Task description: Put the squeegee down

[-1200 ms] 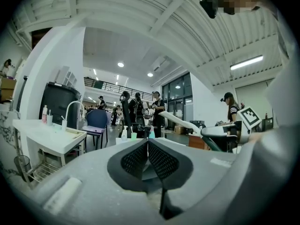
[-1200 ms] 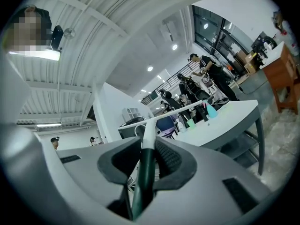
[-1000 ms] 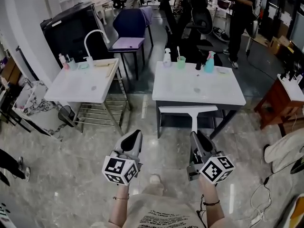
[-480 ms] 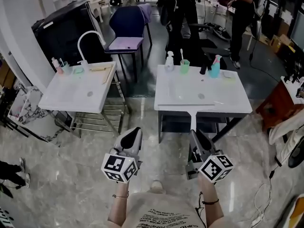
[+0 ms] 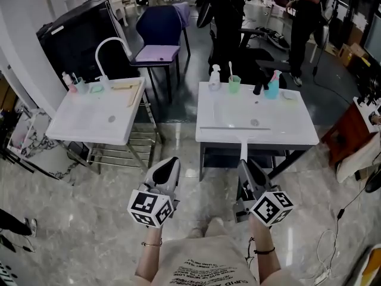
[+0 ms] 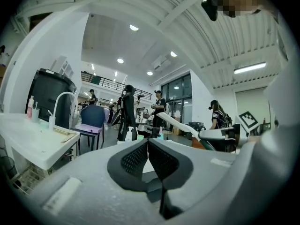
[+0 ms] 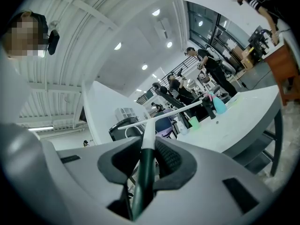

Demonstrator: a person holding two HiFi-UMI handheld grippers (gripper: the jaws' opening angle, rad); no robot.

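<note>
The person has stepped closer: the squeegee [image 5: 235,128] blade, a second ago short of the white table [image 5: 297,130], now reaches over its near edge, so lowering seems next. The right gripper [image 5: 246,167] pinches its handle, blade at twelve o'clock; the left gripper [image 5: 169,164] is pressed together, empty

squeegee [image 5: 243,145]: handle end hidden between right gripper [image 5: 246,167] fingers [image 5: 256,180] | bystander [image 5: 228,11]: head cut off (top edge)
</note>
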